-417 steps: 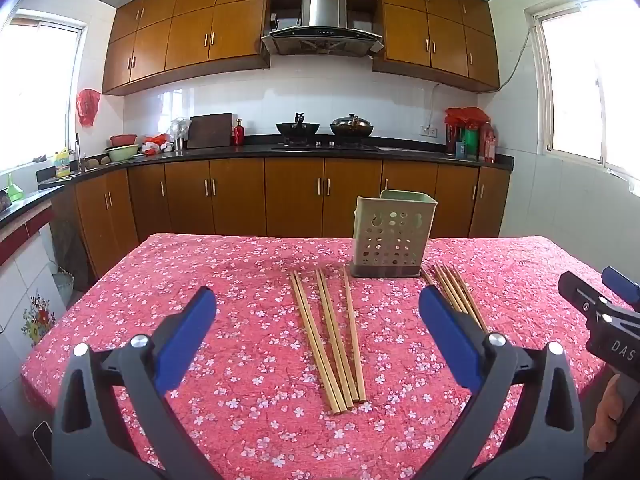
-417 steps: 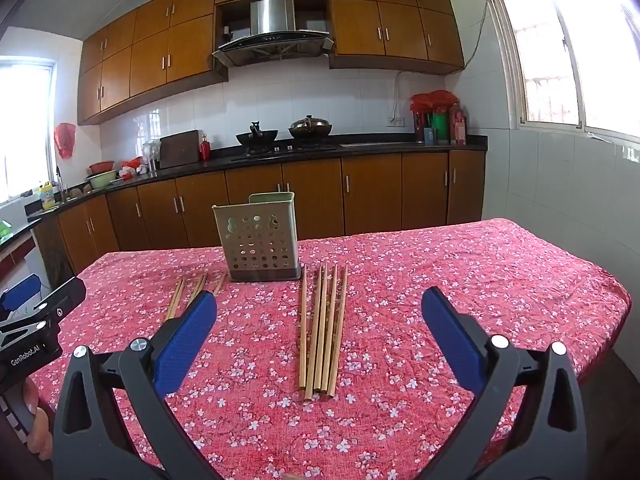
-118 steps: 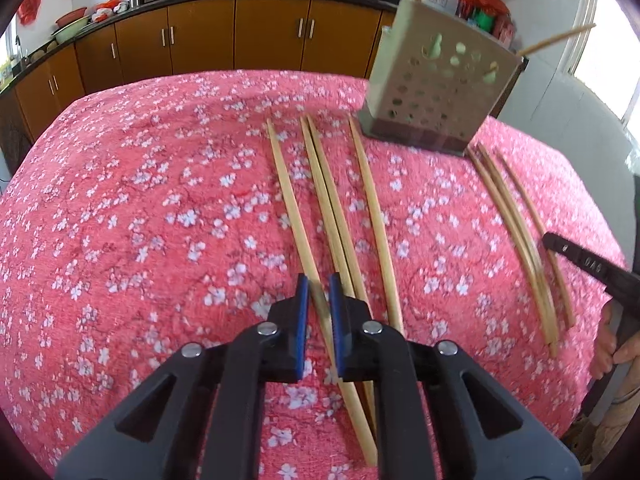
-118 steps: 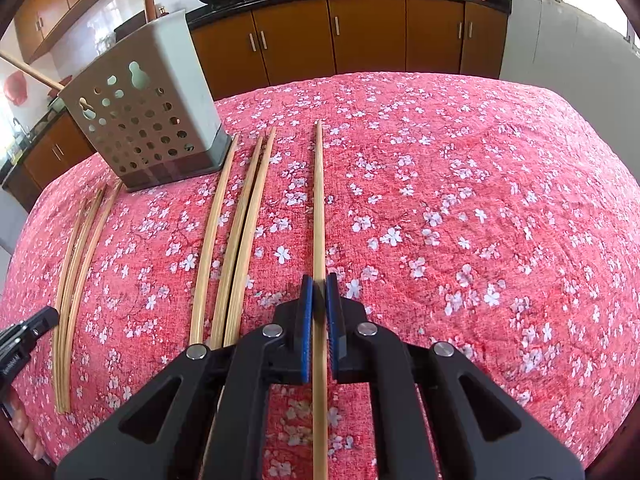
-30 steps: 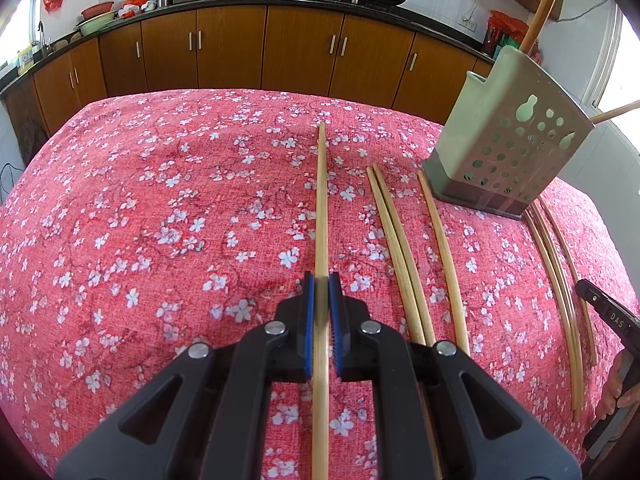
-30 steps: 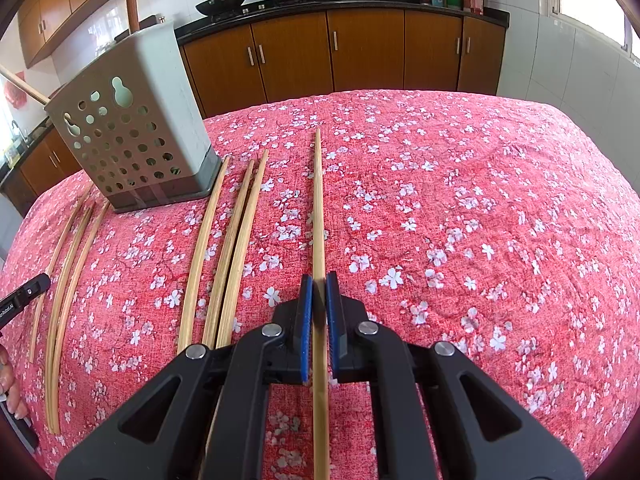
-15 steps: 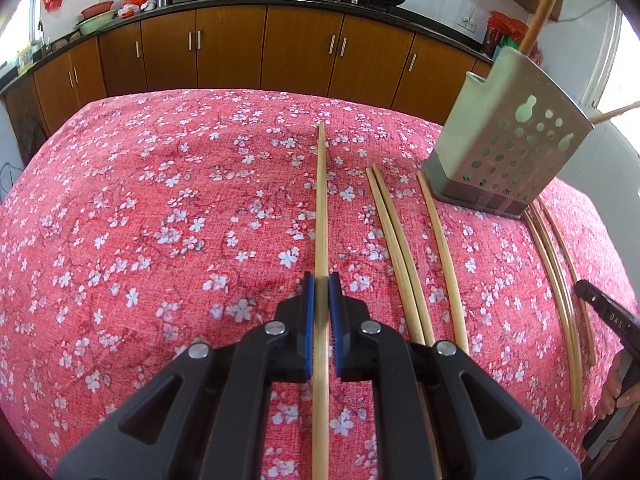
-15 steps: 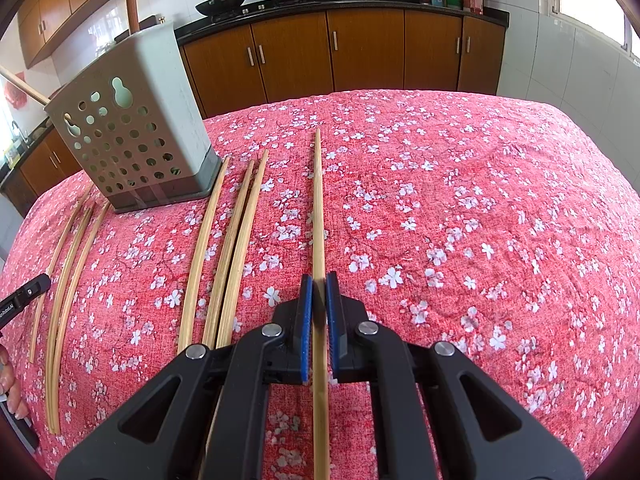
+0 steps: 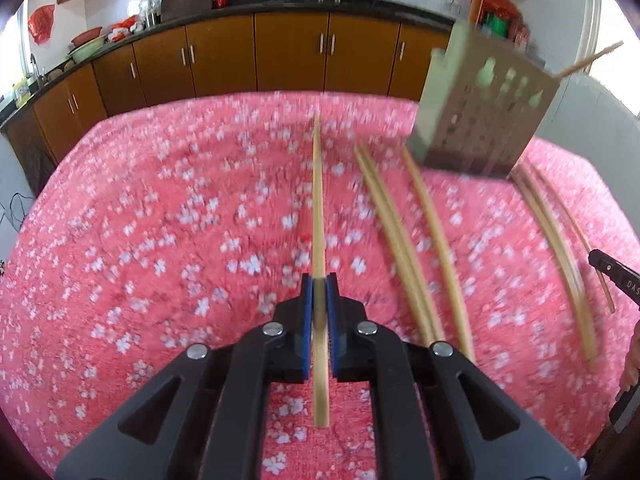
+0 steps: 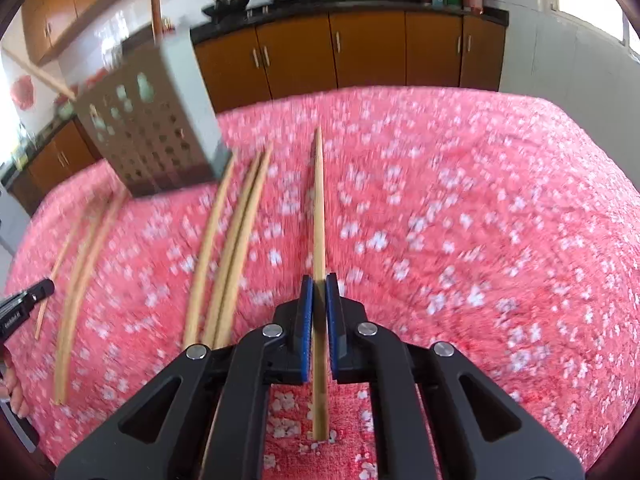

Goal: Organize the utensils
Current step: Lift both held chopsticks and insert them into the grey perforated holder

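Note:
My left gripper [image 9: 319,280] is shut on a bamboo chopstick [image 9: 318,200] that points straight ahead above the red floral tablecloth. My right gripper [image 10: 319,280] is shut on another bamboo chopstick [image 10: 319,200] in the same way. The pale green perforated utensil holder [image 9: 482,116] stands ahead to the right in the left wrist view and to the left in the right wrist view [image 10: 150,128], with two chopsticks standing in it. Several loose chopsticks [image 9: 404,240] lie on the cloth between the two grippers; they also show in the right wrist view [image 10: 228,248].
The table [image 9: 140,220] wears a red flowered cloth. Further chopsticks [image 9: 556,248] lie right of the holder. Brown kitchen cabinets [image 9: 256,56] and a counter with pans stand behind. The other gripper's tip shows at the right edge [image 9: 612,272].
Both views are now motion-blurred. Both grippers have lifted with their chopsticks, and the holder appears nearer and higher in each view.

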A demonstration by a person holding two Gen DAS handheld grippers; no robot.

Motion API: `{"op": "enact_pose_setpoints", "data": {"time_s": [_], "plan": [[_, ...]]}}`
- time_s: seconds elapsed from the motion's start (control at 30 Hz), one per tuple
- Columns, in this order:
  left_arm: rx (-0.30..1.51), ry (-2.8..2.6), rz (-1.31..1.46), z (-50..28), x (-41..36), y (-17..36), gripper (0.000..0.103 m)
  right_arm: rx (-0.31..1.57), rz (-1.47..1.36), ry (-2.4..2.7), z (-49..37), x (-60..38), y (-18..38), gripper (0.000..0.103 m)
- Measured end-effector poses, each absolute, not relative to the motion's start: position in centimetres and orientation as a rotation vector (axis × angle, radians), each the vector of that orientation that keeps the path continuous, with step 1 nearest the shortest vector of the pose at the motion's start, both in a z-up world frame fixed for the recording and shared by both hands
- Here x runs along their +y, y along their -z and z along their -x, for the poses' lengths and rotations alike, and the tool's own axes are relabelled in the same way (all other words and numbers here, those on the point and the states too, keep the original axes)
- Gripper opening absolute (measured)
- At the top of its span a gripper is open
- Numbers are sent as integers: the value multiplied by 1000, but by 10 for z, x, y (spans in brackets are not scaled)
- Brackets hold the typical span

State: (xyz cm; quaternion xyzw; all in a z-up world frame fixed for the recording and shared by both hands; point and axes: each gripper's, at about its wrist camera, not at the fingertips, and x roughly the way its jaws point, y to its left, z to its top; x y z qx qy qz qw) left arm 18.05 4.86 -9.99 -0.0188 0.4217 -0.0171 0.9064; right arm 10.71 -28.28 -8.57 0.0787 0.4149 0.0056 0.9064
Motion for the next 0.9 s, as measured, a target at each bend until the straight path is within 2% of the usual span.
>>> {"op": "enact_pose_setpoints", "data": {"time_s": [0.3, 0.63, 0.9], "plan": [[654, 54, 95, -167, 54, 14, 9, 626, -162, 7, -93, -288, 15, 8], [573, 92, 99, -164, 55, -33, 8, 508, -180, -14, -92, -296, -25, 8], [487, 219, 67, -147, 31, -99, 8, 392, -237, -211, -81, -281, -112, 8]]}}
